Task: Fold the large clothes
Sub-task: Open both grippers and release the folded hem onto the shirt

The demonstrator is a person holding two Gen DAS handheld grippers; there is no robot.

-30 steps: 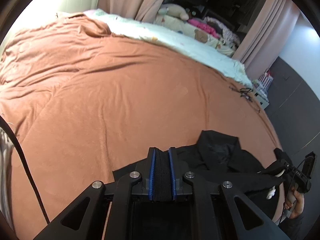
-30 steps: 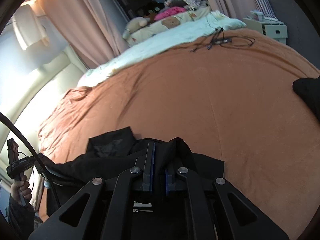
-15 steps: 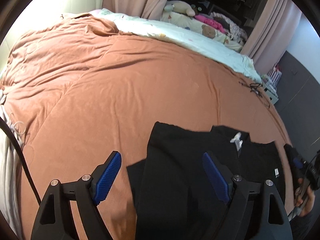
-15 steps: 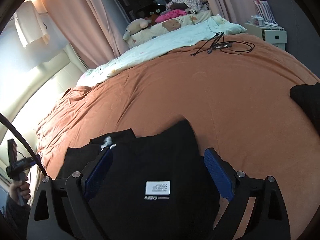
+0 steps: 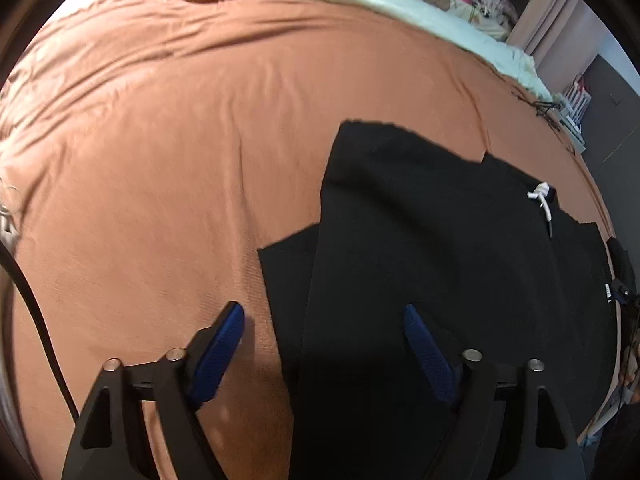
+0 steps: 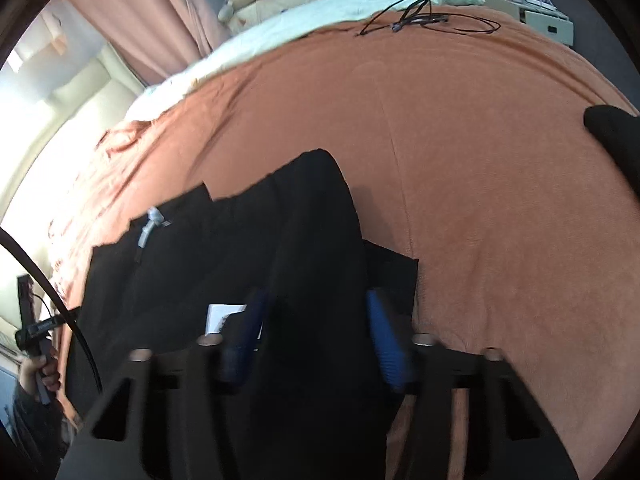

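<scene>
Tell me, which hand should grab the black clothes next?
Probably the right gripper: its open jaws straddle a raised fold of the black garment. The left gripper spans the garment's flat edge and orange bedspread.

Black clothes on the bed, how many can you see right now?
2. The black garment lies spread under both open grippers; another dark piece sits at the bed's right edge, mostly cut off. More may be hidden.

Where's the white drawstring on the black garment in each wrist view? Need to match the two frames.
Left wrist: the white drawstring sits right of centre, at the far edge of the black garment.
Right wrist: the drawstring sits left of centre, at the garment's far-left edge.
Shared landmark: the tangle of black cables on the orange bedspread, also at the far right edge in the left view.
</scene>
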